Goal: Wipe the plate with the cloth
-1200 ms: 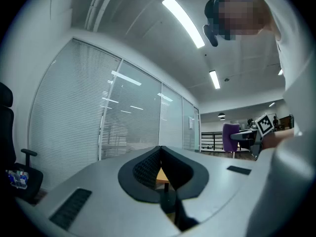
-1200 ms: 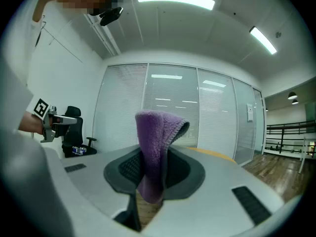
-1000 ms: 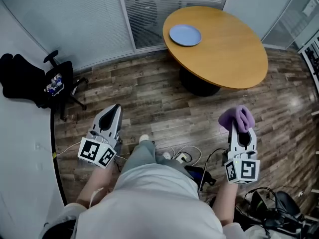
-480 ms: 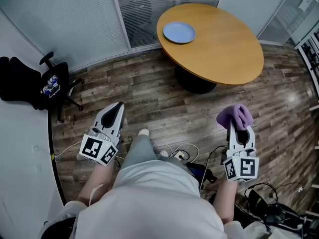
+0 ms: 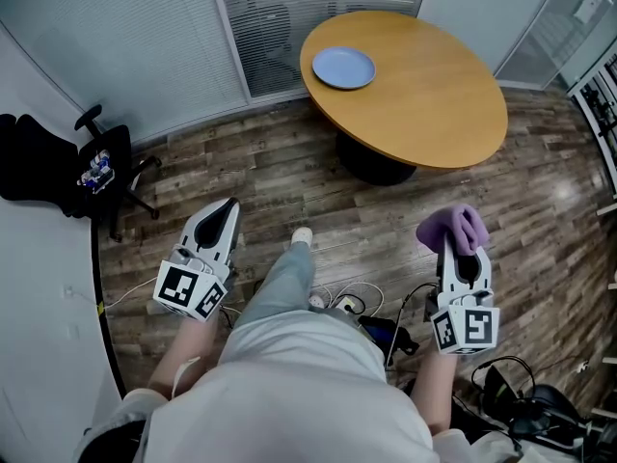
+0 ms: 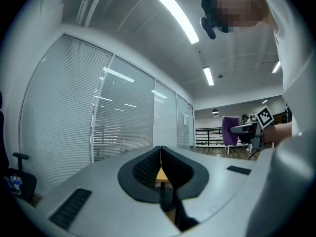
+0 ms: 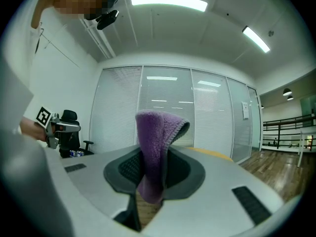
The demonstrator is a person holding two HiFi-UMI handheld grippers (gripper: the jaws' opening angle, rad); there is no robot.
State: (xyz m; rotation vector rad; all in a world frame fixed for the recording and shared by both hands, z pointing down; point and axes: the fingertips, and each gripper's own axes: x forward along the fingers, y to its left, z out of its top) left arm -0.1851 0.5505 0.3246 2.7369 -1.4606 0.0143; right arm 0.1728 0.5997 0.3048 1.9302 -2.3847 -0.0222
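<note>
A pale blue plate [image 5: 342, 68] lies near the far left rim of a round wooden table [image 5: 434, 95] ahead of me. Both grippers hang low over the floor, well short of the table. My right gripper [image 5: 459, 241] is shut on a folded purple cloth [image 5: 453, 228], which sticks up between the jaws in the right gripper view as the purple cloth [image 7: 154, 152]. My left gripper [image 5: 226, 210] is shut with nothing in it; the left gripper [image 6: 160, 154] shows its pads pressed together.
A black office chair [image 5: 72, 172] stands at the left by the white wall. Glass partitions with blinds [image 5: 289, 17] run behind the table. Cables and a power strip [image 5: 352, 307] lie on the wood floor by the person's feet; dark bags [image 5: 525, 403] sit at bottom right.
The view has crept toward the table; the plate sits slightly lower-left in frame. One of the person's feet has stepped forward. Both grippers keep their hold and pose.
</note>
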